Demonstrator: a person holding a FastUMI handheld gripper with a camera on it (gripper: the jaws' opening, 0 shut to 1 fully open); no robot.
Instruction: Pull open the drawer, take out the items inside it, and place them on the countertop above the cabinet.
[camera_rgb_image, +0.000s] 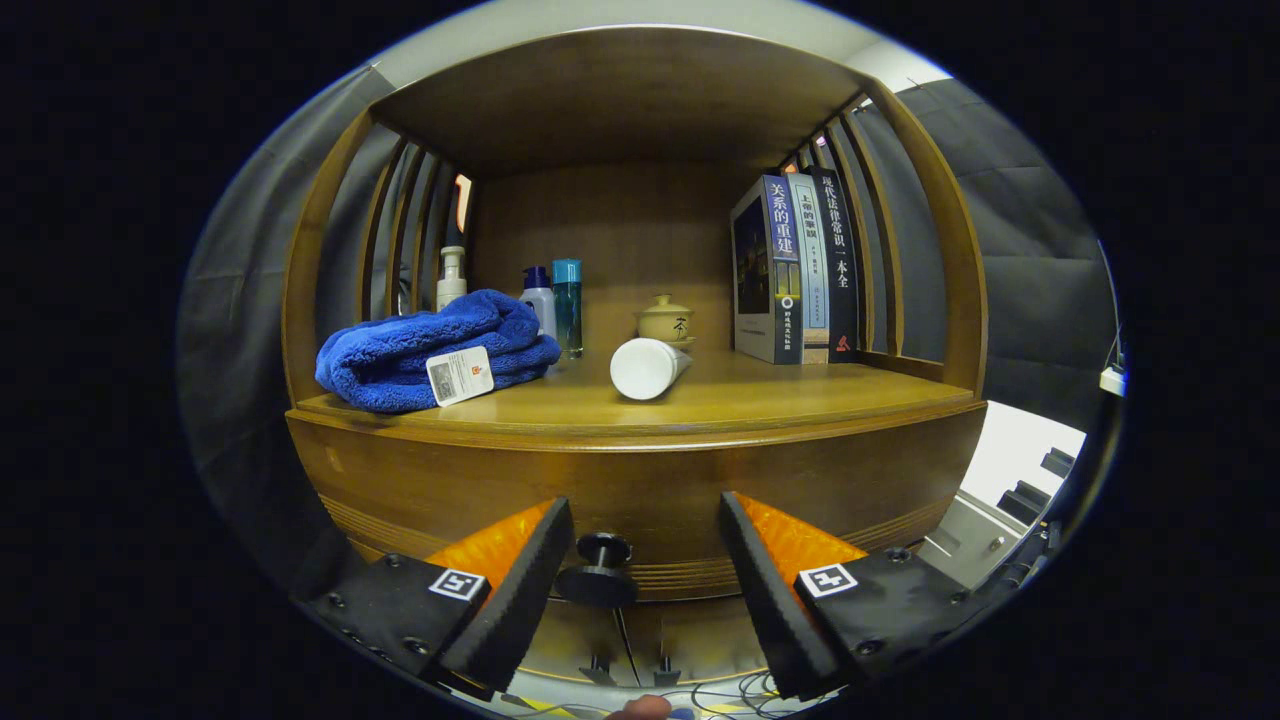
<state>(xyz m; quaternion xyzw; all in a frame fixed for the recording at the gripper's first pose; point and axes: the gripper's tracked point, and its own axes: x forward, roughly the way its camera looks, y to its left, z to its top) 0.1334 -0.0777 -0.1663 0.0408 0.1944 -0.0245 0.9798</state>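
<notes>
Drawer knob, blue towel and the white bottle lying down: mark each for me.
drawer knob (598, 572), gripper view, its round face.
blue towel (420, 345), gripper view, folded top.
white bottle (645, 368), gripper view, near round end.

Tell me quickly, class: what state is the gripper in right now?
Gripper: open, holding nothing; its fingers stand apart on either side of the drawer knob, not yet pressing on it.

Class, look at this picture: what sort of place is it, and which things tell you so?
Probably a mock-up home corner: a wooden cabinet whose countertop holds a folded blue towel, books and bottles. The open claw faces the drawer knob.
</notes>
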